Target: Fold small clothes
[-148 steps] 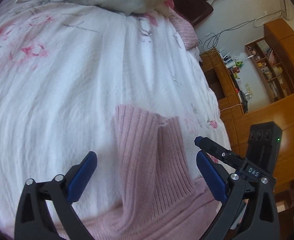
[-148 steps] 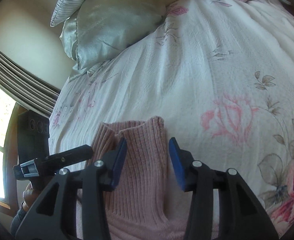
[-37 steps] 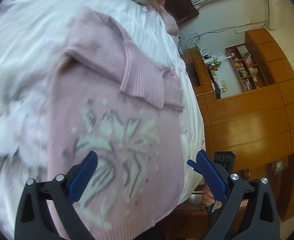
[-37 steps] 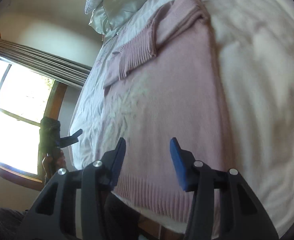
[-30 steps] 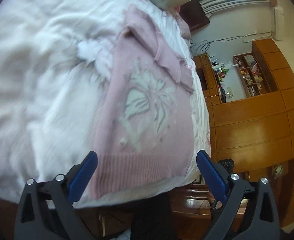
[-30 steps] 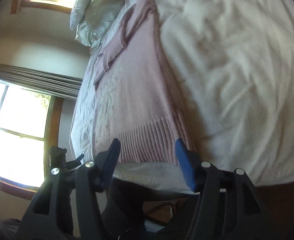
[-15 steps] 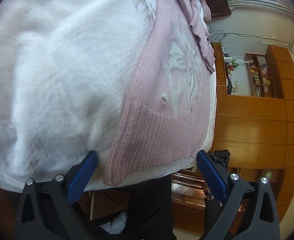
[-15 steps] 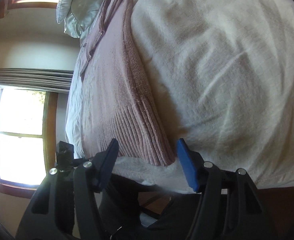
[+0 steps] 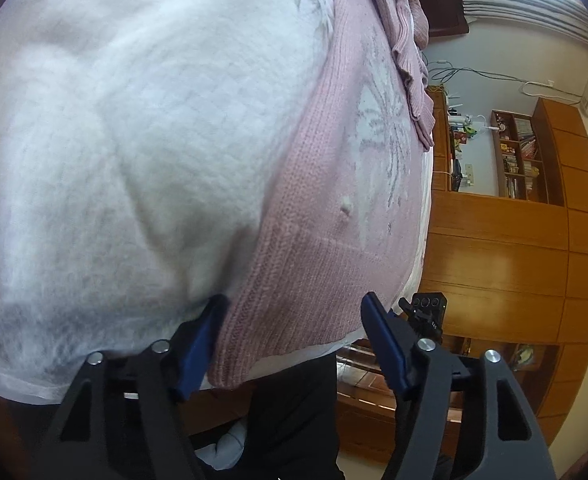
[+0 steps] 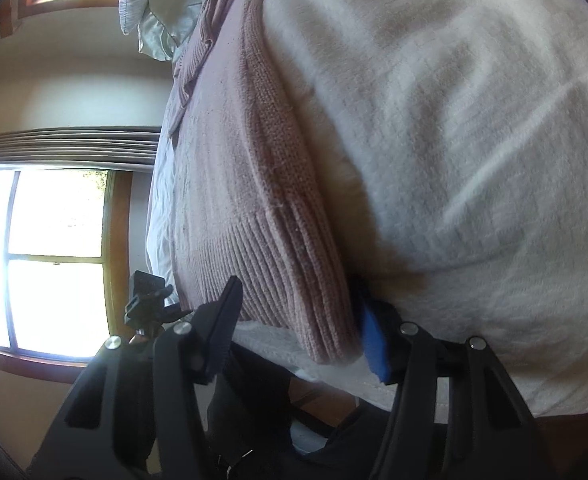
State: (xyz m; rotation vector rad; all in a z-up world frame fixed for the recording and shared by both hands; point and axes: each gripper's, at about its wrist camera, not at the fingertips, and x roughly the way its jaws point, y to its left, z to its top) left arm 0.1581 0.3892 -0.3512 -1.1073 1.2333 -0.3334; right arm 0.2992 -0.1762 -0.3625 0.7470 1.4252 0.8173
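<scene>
One pink sweater (image 9: pixel 334 208) lies flat on the white bedspread (image 9: pixel 113 140), its ribbed hem reaching the near edge of the bed at the bottom centre of both wrist views, its sleeves gathered over the body toward the top of the frame.

The left gripper (image 9: pixel 289 340) straddles one hem corner at the lower centre of its view; its blue fingers (image 9: pixel 197 340) stand wide apart, with knit between them but not pinched.

The right gripper (image 10: pixel 298 320) straddles the other hem corner in the lower centre of its view, jaws likewise spread; its far blue pad lies against the hem edge and bedspread, and nothing is clamped.

Step in hand, as judged: positioning on the two bottom corners for the hem-to-collar fold (sleeves appear already laid in). The next move calls for both grippers to close on the ribbing alone, not the bedspread beneath, then lift and carry the hem up evenly.

Count: one sweater, two grippers, one pale pillow (image 10: pixel 153 12) at the upper left of the right view, one window (image 10: pixel 41 256) at that view's left, and one wooden bookshelf (image 9: pixel 518 156) at the right of the left view.
</scene>
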